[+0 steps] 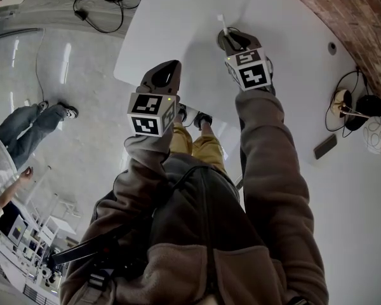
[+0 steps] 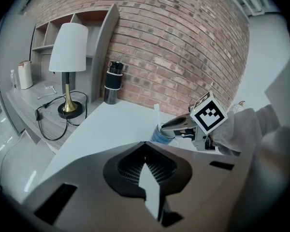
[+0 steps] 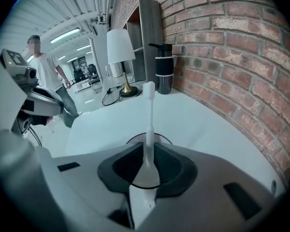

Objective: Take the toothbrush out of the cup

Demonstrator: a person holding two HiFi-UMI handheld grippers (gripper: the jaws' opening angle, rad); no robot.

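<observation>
A white toothbrush (image 3: 149, 124) stands upright in a blue cup (image 2: 160, 135) on the white table (image 1: 178, 18). My right gripper (image 3: 146, 178) is shut on the brush's lower handle just above the cup's dark rim (image 3: 165, 140). The bristle end points up, clear of the jaws. In the head view the right gripper (image 1: 232, 41) covers most of the cup, and the toothbrush (image 1: 221, 23) pokes out beyond it. My left gripper (image 1: 168, 68) hovers over the table's near edge, to the left of the cup, shut with nothing in it. The left gripper view shows the right gripper (image 2: 181, 124) at the cup.
A white-shaded lamp (image 2: 67, 57) with a brass foot and black cable stands on a low side shelf. A black flask (image 2: 112, 83) stands against the brick wall (image 3: 232, 57). A dark flat object (image 1: 324, 146) and cabled gear (image 1: 355, 110) lie at right. A person (image 1: 25, 126) stands left.
</observation>
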